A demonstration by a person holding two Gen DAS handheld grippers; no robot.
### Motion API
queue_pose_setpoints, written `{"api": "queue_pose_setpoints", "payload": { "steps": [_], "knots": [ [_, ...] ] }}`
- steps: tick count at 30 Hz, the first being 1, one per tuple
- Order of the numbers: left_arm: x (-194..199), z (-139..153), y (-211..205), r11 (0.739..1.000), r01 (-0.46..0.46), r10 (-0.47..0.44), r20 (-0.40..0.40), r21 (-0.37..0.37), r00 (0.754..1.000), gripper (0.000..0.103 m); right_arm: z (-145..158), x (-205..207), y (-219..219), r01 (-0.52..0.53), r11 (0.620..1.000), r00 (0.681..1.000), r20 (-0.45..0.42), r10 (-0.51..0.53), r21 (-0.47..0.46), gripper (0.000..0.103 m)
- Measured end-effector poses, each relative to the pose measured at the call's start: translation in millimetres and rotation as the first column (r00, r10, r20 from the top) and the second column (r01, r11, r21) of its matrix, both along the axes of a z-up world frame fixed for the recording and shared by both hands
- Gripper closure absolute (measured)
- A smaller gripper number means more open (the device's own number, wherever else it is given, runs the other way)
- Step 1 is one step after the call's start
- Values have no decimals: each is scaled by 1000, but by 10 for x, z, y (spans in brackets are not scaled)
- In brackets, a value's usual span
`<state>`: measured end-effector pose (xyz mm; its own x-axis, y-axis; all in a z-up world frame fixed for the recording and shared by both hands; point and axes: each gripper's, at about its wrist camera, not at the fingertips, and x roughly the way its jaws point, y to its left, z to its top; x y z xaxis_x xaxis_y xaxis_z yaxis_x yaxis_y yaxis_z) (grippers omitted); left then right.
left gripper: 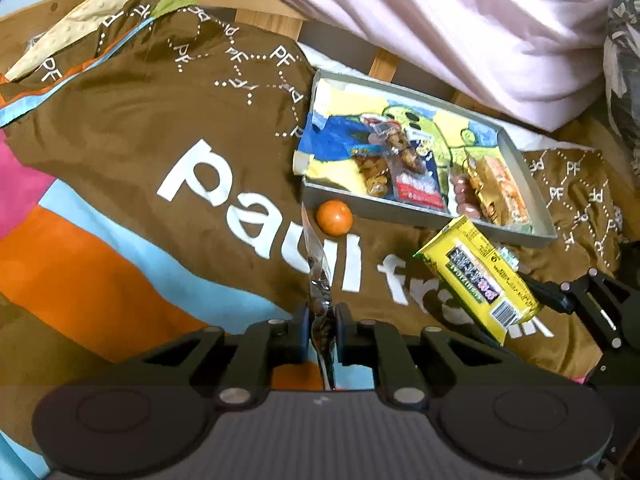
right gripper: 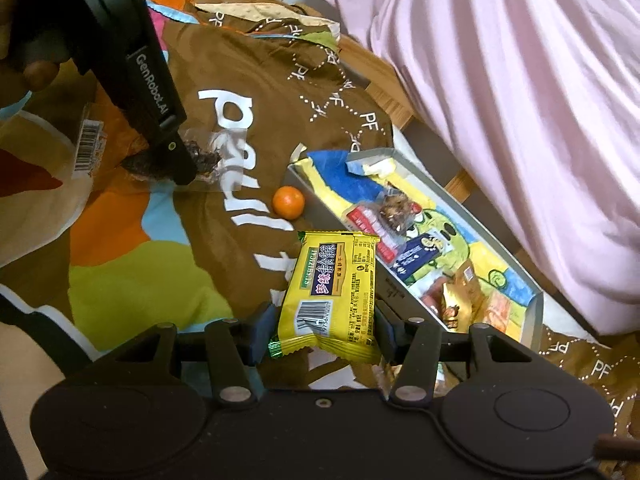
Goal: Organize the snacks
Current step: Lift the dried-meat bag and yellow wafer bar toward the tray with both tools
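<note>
My left gripper (left gripper: 322,320) is shut on a clear packet of dark dried snack (left gripper: 318,280), held edge-on above the brown bedspread. It also shows in the right wrist view (right gripper: 190,170), with the clear packet (right gripper: 208,160) in its jaws. My right gripper (right gripper: 320,330) is shut on a yellow snack packet (right gripper: 334,296), held just in front of the grey tray (right gripper: 534,312). In the left wrist view the yellow packet (left gripper: 480,276) hangs before the tray (left gripper: 400,212). The tray holds several snack packets (left gripper: 412,168). A small orange (left gripper: 334,217) lies by the tray's near corner.
The brown "paul frank" bedspread (left gripper: 140,128) covers the surface. A pink sheet (left gripper: 440,20) and a wooden bed frame (left gripper: 384,62) lie behind the tray. A barcode-labelled wrapper (right gripper: 90,148) lies at the left in the right wrist view.
</note>
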<state>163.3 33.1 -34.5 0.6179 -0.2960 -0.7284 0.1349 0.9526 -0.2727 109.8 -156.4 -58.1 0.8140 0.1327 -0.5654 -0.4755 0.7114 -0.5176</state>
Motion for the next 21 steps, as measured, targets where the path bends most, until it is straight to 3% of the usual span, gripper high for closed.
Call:
{"api": "queue_pose_setpoints", "payload": {
  "steps": [11, 21],
  "knots": [
    [89, 156, 37, 996, -2, 8, 69, -84, 998, 90, 69, 36, -46, -13, 1000, 998, 67, 12, 20, 49],
    [371, 340, 39, 991, -19, 36, 130, -134, 991, 90, 164, 416, -196, 12, 999, 981, 193, -19, 41, 49]
  ]
}}
